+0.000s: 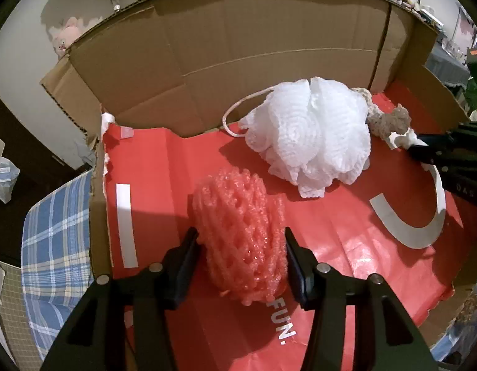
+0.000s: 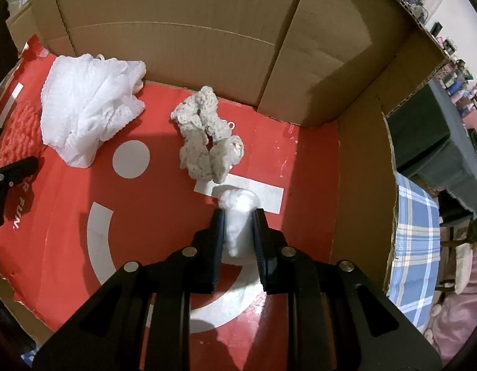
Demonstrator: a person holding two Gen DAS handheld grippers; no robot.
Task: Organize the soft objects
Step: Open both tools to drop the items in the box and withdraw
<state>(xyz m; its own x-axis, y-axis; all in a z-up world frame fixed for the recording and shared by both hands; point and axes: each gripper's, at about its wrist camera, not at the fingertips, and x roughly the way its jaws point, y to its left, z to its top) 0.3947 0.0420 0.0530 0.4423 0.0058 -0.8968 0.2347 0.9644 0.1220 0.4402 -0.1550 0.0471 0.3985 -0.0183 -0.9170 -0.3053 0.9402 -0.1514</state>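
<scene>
only the right wrist view shows the right tongs (image 2: 237,215) pinching a white cotton wad (image 2: 238,205). inside the cardboard box (image 1: 238,46), the left tongs (image 1: 240,238) stand partly open around pink foam netting (image 1: 238,232), beside a white mesh pouf (image 1: 309,133).

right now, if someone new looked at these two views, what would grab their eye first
The bright red liner covering the floor of the cardboard box, with white shapes printed on it. In the left wrist view, a pink foam net sits between the fingers of the left gripper, with a big white mesh pouf behind it. In the right wrist view, the right gripper is shut on a white fluffy wad, just short of a grey crocheted piece.
</scene>
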